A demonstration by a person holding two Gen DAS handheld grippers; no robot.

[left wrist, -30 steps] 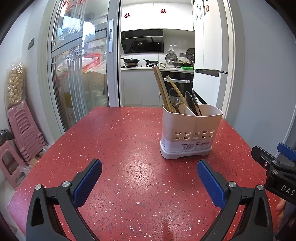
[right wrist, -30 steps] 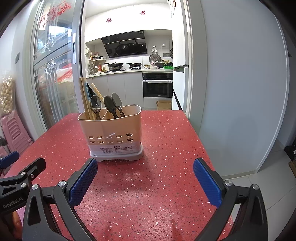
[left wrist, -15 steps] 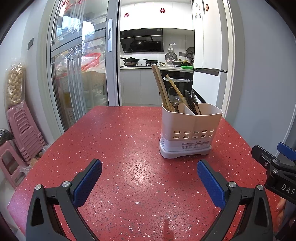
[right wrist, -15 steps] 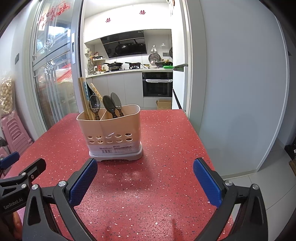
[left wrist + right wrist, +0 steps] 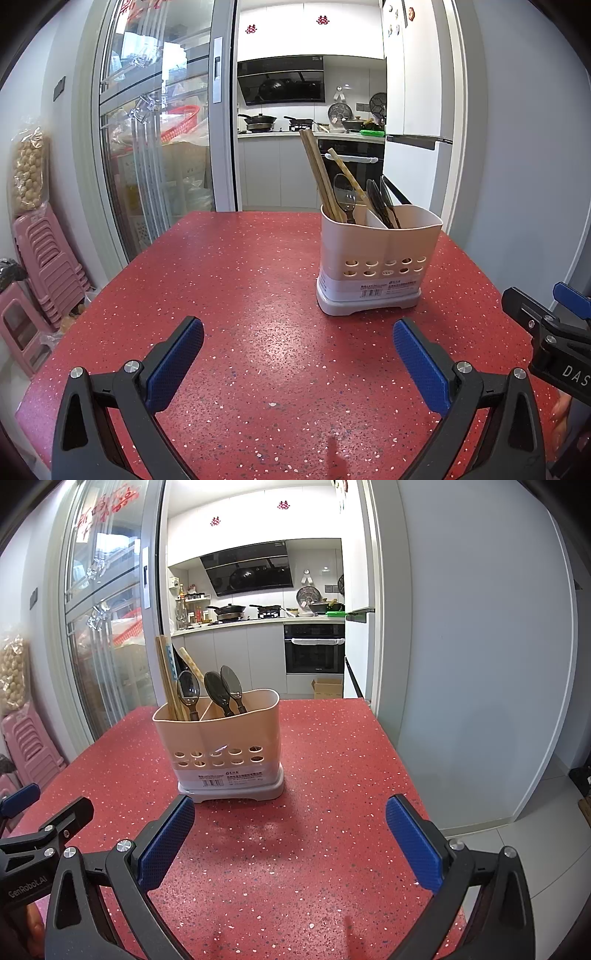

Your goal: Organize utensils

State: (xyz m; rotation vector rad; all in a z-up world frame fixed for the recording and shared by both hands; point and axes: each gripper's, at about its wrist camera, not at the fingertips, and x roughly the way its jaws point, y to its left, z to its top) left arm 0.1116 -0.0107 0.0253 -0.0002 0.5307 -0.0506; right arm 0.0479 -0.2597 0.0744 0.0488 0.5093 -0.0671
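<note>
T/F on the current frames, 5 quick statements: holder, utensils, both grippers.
1. The utensil holder stands upright on the red table. True.
2. The left gripper is shut on a spoon. False: its jaws are wide open and empty.
3. Three dark spoons stand in the holder. True.
4. The chopsticks lie flat on the table. False: they stand in the holder's left compartment.
5. The right gripper holds the holder. False: it is open, short of the holder.

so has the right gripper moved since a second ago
Yes, slightly. In the right wrist view the utensil holder sits a little lower and left of where it was against the frame, so the right gripper drifted, jaws open.
</note>
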